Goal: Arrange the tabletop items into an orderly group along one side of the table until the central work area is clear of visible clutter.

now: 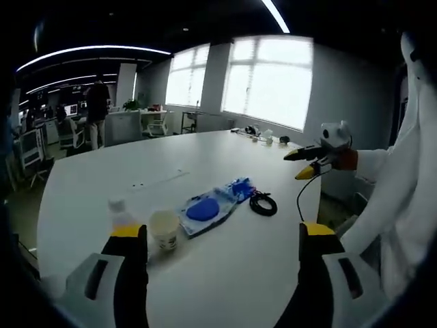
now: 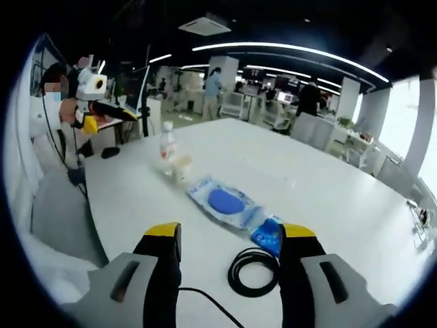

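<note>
On the white table point(image 1: 102, 178) lie a clear bag holding a blue disc point(image 1: 203, 209), a blue packet point(image 1: 240, 188) and a black cable coil point(image 1: 263, 203). A paper cup point(image 1: 164, 229) and a plastic bottle point(image 1: 121, 212) stand just past my left gripper point(image 1: 222, 236), which is open with nothing between its jaws. My right gripper point(image 1: 300, 165) hovers over the table's right edge. In the right gripper view, the right gripper point(image 2: 231, 236) is open above the coil point(image 2: 252, 270), with the packet point(image 2: 268, 236), bag point(image 2: 224, 202), cup point(image 2: 182, 166) and bottle point(image 2: 166, 145) beyond. The left gripper point(image 2: 102, 115) is at the far left.
Small items point(image 1: 258, 135) sit at the table's far end near the windows. A person's white sleeve point(image 1: 392, 184) is at the table's right side. Desks, chairs point(image 1: 158, 124) and standing people point(image 2: 213, 87) fill the office behind.
</note>
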Action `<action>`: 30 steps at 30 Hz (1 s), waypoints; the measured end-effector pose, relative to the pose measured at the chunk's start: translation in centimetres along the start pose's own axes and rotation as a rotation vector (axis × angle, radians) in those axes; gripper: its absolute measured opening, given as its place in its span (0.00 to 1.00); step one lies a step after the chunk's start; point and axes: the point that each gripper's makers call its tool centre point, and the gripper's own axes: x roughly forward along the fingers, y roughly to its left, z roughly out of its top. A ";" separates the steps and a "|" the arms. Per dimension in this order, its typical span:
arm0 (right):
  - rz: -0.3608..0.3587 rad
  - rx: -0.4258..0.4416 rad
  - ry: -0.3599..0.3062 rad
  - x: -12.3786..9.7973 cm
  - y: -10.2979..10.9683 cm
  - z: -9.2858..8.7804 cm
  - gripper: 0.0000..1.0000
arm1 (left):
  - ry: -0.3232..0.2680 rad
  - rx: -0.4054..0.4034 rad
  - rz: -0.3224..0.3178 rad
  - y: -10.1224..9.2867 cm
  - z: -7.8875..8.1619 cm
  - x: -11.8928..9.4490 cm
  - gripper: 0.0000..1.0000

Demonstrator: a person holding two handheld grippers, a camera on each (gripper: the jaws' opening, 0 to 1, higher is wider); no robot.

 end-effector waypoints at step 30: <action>-0.051 0.159 0.121 -5.2 -0.2 -8.6 0.70 | 0.089 -0.102 0.010 -2.0 -6.2 -0.1 1.00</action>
